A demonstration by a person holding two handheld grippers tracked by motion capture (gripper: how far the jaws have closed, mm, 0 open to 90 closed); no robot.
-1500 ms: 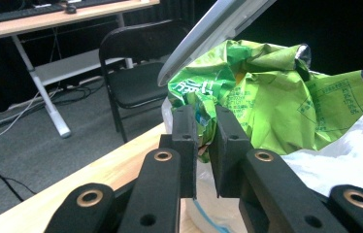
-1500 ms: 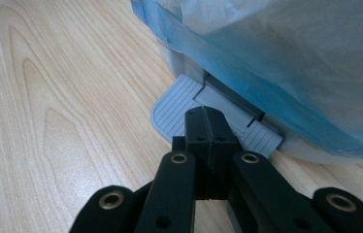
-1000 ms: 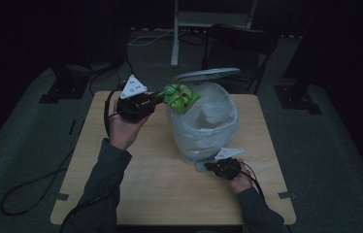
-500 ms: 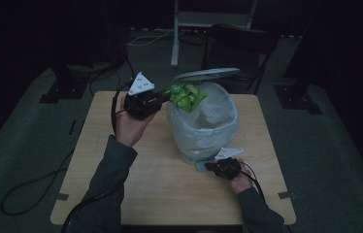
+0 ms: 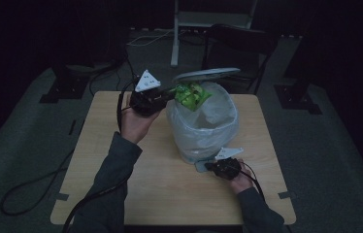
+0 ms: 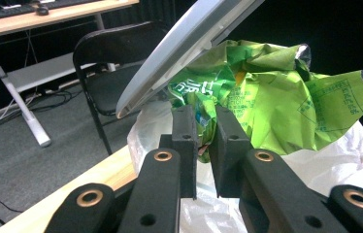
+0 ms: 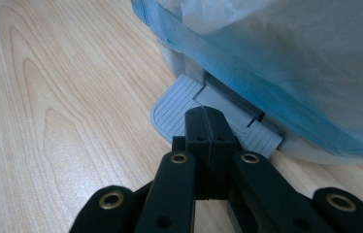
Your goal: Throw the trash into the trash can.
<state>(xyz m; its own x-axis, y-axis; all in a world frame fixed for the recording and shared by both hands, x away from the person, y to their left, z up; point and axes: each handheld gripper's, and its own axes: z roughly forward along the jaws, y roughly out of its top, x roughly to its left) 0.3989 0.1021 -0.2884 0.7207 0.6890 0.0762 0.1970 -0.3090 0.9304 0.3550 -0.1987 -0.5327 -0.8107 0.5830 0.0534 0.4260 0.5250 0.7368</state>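
Observation:
A small grey pedal bin lined with a white plastic bag stands on the wooden table, its lid raised. My left gripper is shut on a crumpled green snack wrapper and holds it over the bin's mouth, just under the lid. In the left gripper view the wrapper is pinched between the jaws of the left gripper. My right gripper is shut and rests its tips on the bin's grey foot pedal. The right gripper holds nothing.
A black folding chair stands behind the table, beyond the bin. A white stand's leg and cables lie on the dark floor. The bag's bluish side bulges over the pedal.
My left gripper has carried the green wrapper to the right, from beside the bin's rim to over its mouth under the lid. The right gripper has stayed on the pedal.

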